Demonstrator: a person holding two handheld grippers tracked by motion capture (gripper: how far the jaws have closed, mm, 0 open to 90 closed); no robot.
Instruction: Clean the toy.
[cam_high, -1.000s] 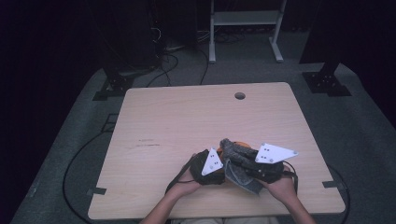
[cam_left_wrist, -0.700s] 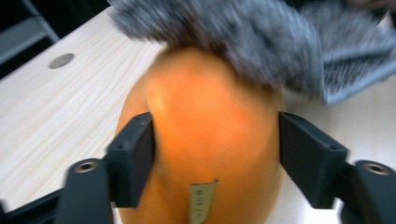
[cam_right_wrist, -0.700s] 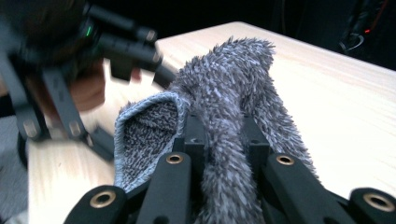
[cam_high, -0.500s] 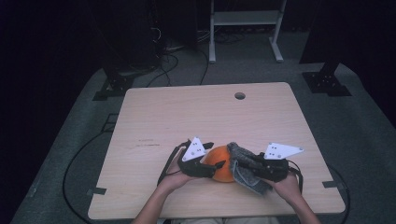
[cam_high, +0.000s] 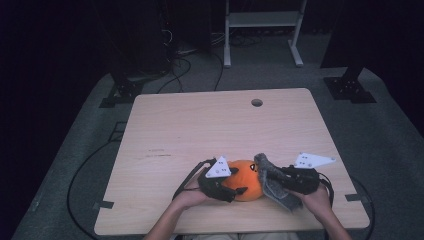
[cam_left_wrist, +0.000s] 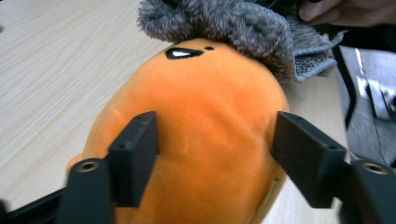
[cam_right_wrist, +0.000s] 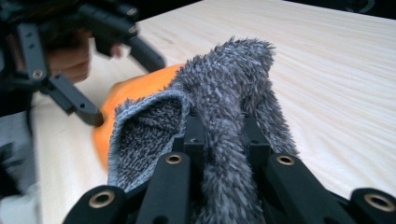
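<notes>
An orange plush toy (cam_high: 246, 181) with a black eye mark (cam_left_wrist: 183, 52) lies near the front edge of the wooden table (cam_high: 200, 125). My left gripper (cam_high: 238, 182) reaches it from the left. Its jaws have just been closing, and its pads (cam_left_wrist: 136, 156) press the toy's two sides (cam_left_wrist: 215, 121). My right gripper (cam_high: 267, 175) is shut on a grey fuzzy cloth (cam_right_wrist: 224, 79). The cloth (cam_high: 274, 184) drapes against the toy's right end and over its top (cam_left_wrist: 219, 18). A hand holds each gripper.
A round hole (cam_high: 257, 102) sits in the table's far edge. Behind the table stands a white frame (cam_high: 260, 20), with cables (cam_high: 185, 60) on the grey floor. The left gripper's cable (cam_high: 187, 177) loops on the table.
My left gripper moved left off the cloth, uncovering the orange toy, and now has its jaws around it. My right gripper came down and left with the grey cloth, up to the toy.
</notes>
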